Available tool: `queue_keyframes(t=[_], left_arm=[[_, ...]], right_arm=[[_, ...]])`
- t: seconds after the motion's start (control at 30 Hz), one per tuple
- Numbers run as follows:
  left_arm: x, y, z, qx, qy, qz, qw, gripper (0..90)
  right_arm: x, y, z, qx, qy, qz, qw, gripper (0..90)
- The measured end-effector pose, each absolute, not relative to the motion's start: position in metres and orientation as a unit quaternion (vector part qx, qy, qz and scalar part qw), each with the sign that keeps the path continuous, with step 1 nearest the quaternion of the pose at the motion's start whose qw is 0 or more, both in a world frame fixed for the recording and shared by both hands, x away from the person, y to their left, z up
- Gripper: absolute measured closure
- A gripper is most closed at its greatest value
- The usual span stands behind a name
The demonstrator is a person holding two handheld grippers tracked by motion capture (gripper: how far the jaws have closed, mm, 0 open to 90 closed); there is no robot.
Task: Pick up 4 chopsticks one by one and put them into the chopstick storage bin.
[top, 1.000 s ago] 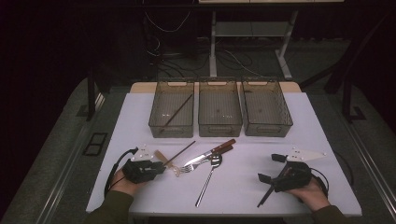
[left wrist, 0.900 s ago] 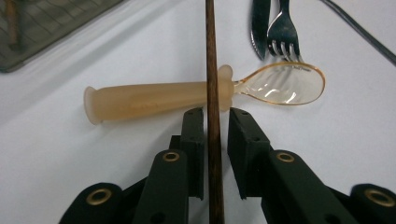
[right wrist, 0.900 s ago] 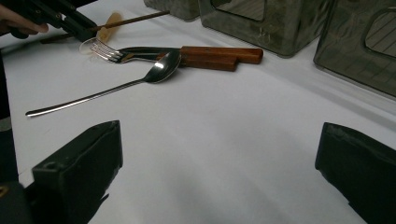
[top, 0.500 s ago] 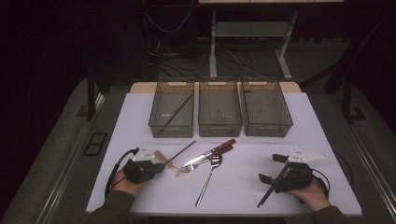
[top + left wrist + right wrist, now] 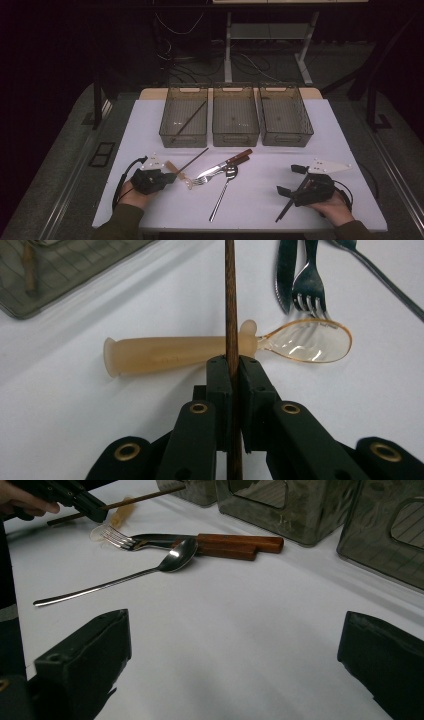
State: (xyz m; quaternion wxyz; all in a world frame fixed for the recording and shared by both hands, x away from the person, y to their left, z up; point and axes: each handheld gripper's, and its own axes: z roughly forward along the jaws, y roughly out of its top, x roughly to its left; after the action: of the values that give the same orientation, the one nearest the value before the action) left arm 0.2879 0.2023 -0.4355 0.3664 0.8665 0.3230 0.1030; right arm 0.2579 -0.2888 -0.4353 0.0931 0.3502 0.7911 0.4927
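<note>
My left gripper (image 5: 232, 362) is shut on a thin brown chopstick (image 5: 230, 300); its jaws have just been closing with the stick between them. In the high view that gripper (image 5: 170, 177) sits at the table's front left, and the chopstick (image 5: 192, 160) slants up and to the right from it. Under the stick lies a translucent amber spoon (image 5: 175, 354). Beyond are a fork (image 5: 307, 285) and a wooden-handled knife (image 5: 230, 162). A long metal spoon (image 5: 175, 557) lies mid-table. At the front right my right gripper (image 5: 290, 180) rests open with nothing between its jaws (image 5: 235, 645).
Three wire-mesh bins (image 5: 183, 135) (image 5: 235, 135) (image 5: 287, 135) stand in a row at the back of the white table (image 5: 330, 145). The left bin holds another chopstick (image 5: 187, 122). Bare tabletop lies between the cutlery and my right gripper.
</note>
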Motion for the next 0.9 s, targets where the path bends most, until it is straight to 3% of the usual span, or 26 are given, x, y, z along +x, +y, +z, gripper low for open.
queue_keyframes(t=[0.9], left_arm=[[0.294,0.201,-0.407,0.830,0.337,0.095,0.433,83.9]], right_arm=[[0.258,-0.290,-0.435,0.353,0.789,0.494,0.093,1.0]])
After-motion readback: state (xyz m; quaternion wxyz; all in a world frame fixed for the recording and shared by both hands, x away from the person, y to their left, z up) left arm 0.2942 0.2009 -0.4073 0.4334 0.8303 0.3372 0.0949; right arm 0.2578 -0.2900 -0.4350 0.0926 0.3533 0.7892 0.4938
